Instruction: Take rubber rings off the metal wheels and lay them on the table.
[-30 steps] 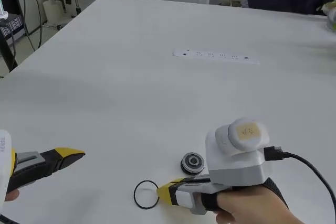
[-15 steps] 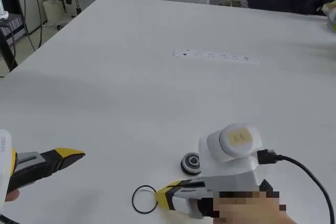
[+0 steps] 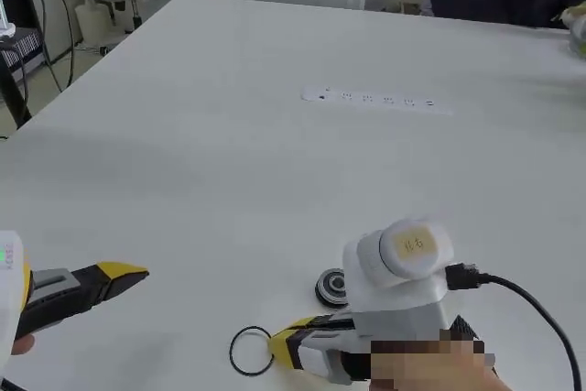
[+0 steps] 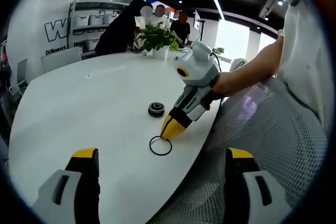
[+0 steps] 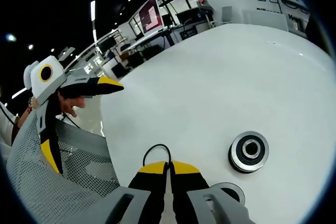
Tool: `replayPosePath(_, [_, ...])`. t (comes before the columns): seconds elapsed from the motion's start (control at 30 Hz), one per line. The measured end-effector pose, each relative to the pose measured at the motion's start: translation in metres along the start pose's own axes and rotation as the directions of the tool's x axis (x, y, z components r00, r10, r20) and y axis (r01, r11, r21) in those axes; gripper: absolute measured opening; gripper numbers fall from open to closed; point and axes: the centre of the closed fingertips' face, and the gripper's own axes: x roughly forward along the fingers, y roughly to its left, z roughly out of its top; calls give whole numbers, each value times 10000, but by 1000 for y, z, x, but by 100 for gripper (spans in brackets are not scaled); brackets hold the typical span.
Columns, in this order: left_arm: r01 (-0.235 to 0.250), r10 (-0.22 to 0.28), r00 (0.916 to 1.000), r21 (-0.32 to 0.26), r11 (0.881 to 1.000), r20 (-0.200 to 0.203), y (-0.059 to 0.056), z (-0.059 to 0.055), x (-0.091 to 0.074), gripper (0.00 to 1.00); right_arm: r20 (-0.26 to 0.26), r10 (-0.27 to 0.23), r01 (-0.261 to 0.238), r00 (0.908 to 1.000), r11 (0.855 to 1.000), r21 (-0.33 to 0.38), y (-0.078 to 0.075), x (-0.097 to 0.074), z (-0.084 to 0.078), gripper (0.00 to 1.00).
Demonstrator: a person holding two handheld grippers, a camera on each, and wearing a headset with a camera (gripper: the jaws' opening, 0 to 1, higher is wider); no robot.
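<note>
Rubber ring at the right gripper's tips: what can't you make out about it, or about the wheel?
- Rubber ring: in the right gripper view its near arc is hidden behind the shut tips of the right gripper, so whether it is pinched or merely touched is unclear.
- Metal wheel: in the head view it is half covered by that gripper's body; in the left gripper view it is too small to check for another ring.

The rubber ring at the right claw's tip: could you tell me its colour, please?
The rubber ring is black, clearest in the left gripper view.
</note>
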Motion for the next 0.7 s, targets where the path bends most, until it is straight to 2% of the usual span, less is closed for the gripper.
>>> replayPosePath(0.37, [55,-55,9999,40,10000,-125,-2,-2,1,99,122,48,-46,9999,9998,-189,3,2,2,2])
replayPosePath(0.53, [30,-30,10000,-7,10000,-95,-1,-2,0,99,178,49,-44,9998,9996,-283,3,2,4,8])
replayPosePath(0.7, [41,-41,9999,-60,10000,-105,-1,-4,1,99,286,87,-78,9996,9995,-308,5,0,8,9])
